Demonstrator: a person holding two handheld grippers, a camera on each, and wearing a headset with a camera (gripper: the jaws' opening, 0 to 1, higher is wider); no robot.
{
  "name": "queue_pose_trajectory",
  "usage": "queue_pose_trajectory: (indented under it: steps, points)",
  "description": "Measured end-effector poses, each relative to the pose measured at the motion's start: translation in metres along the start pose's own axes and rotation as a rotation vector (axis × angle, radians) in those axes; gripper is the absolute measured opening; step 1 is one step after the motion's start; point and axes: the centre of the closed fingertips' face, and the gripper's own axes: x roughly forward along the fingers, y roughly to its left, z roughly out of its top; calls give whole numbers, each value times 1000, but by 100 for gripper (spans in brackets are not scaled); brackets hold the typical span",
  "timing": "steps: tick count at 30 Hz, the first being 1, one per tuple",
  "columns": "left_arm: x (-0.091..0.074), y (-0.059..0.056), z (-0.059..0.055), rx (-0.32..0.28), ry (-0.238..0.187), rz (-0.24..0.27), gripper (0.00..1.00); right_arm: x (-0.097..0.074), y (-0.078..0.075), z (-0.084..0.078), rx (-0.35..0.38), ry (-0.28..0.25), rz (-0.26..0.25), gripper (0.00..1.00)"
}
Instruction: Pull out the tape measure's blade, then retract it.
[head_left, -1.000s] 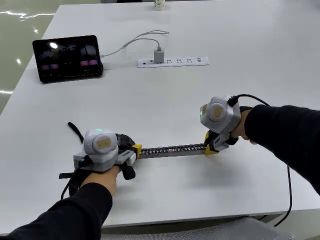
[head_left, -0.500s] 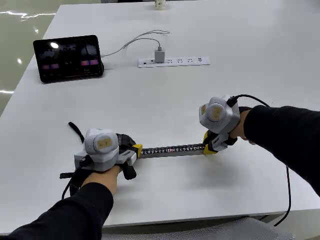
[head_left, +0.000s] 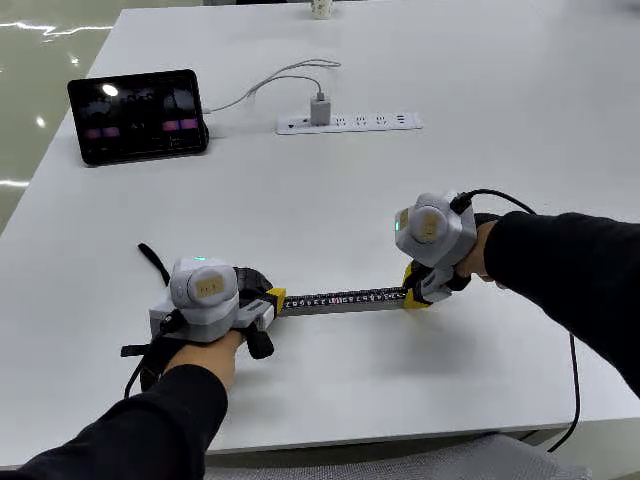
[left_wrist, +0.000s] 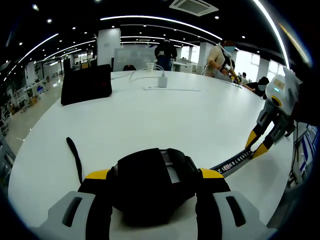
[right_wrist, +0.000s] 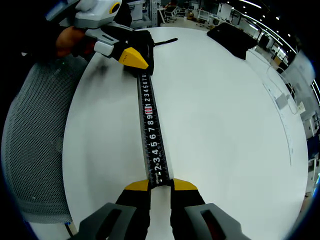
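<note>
Left gripper (head_left: 265, 320) clamps the tape measure case (left_wrist: 152, 185) as anchor, right gripper (right_wrist: 161, 186) pinches the blade (right_wrist: 150, 125) end, holding it stretched along the table (head_left: 400, 180)

Dark tablet (head_left: 137, 115) and white power strip (head_left: 350, 122) with a charger (head_left: 320, 108) on white table (head_left: 330, 220).

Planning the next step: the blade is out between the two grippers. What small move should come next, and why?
Probably ease the right gripper toward the case, feeding the blade back in. The blade lies extended on the table, its tip pinched by the right gripper, and the left gripper clamps the case, so the pull-out looks done.
</note>
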Motion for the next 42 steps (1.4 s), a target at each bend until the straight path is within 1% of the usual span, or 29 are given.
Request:
queue_pose_trajectory:
  steps: [10,20,32,42]
  points:
    - [1,0,0,0,2,-1,63,2,0,4,12,-15,-1,11]
    - [1,0,1,0,-3,0,63,3,1,8,-23,-18,1,11]
    - [0,0,1,1,-3,-2,63,6,1,13,-28,-40,2,11]
    - [0,-1,1,1,-2,-2,63,8,1,16,-24,-41,4,11]
